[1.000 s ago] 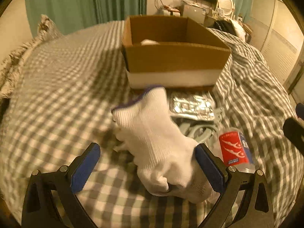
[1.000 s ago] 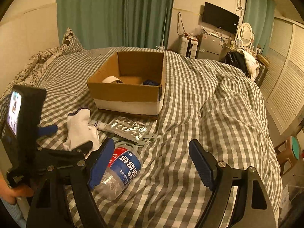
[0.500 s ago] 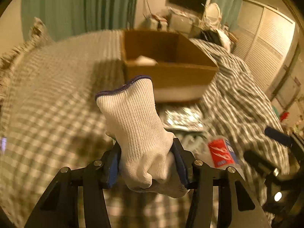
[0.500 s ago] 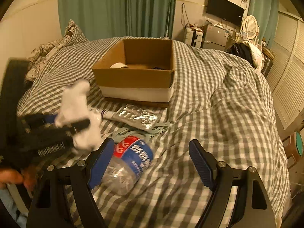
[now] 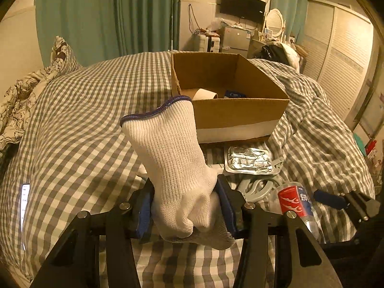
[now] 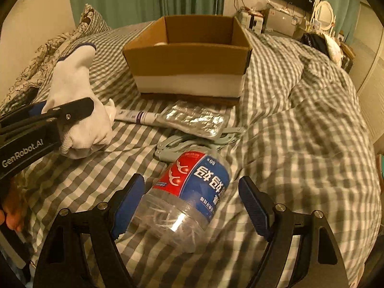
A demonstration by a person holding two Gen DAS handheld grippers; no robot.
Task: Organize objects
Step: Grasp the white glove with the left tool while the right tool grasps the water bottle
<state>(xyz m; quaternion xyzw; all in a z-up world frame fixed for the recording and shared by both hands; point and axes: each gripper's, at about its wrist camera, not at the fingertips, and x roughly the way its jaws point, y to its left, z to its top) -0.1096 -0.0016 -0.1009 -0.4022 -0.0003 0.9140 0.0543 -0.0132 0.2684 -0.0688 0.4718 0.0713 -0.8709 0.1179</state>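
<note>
My left gripper is shut on a white knit glove with a blue cuff and holds it above the checked bed; the glove also shows in the right wrist view. An open cardboard box stands beyond it, with a tape roll and a dark item inside. My right gripper is open, its fingers on either side of a clear plastic bottle with a red and blue label that lies on the bed. The bottle also shows in the left wrist view.
A foil blister pack, a white tube and pale grey scissors lie between the bottle and the box. A floral pillow is at the left. A phone lies at the bed's left edge.
My left gripper has closed on the glove and lifted it off the bed. My right gripper has moved forward so that the bottle lies between its open fingers.
</note>
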